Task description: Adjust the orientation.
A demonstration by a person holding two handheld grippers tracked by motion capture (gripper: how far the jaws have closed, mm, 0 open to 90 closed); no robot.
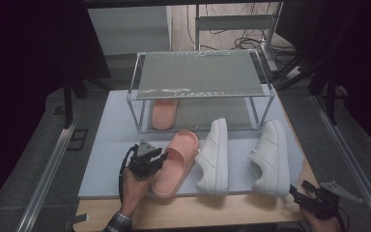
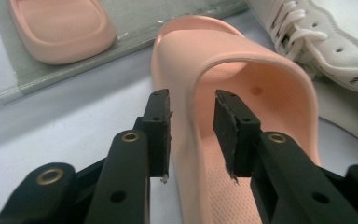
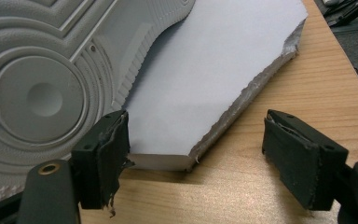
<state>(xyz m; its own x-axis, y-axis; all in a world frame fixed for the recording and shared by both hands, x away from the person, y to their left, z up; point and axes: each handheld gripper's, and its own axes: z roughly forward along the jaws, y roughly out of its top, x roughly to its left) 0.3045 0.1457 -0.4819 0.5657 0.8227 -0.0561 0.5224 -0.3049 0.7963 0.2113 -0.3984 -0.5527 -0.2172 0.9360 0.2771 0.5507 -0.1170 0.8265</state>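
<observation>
Straddling the side wall of the pink slide (image 2: 242,93), the left claw (image 2: 193,126) has its jaws apart and not pressing; the slide lies on the grey mat (image 1: 111,159) before the rack (image 1: 198,92). The right claw (image 3: 196,154) gapes wide by the white sneaker (image 3: 42,93), gripping nothing.

Peach slipper (image 2: 242,93), white sneakers (image 1: 215,157), pale lilac-grey mat (image 1: 111,154) on a wood-grain desk (image 3: 279,93), black fingers (image 2: 158,126).

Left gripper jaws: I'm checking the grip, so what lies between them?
The side wall of the pink slide stands between the left gripper pads, with gaps either side, in the left gripper view.
</observation>
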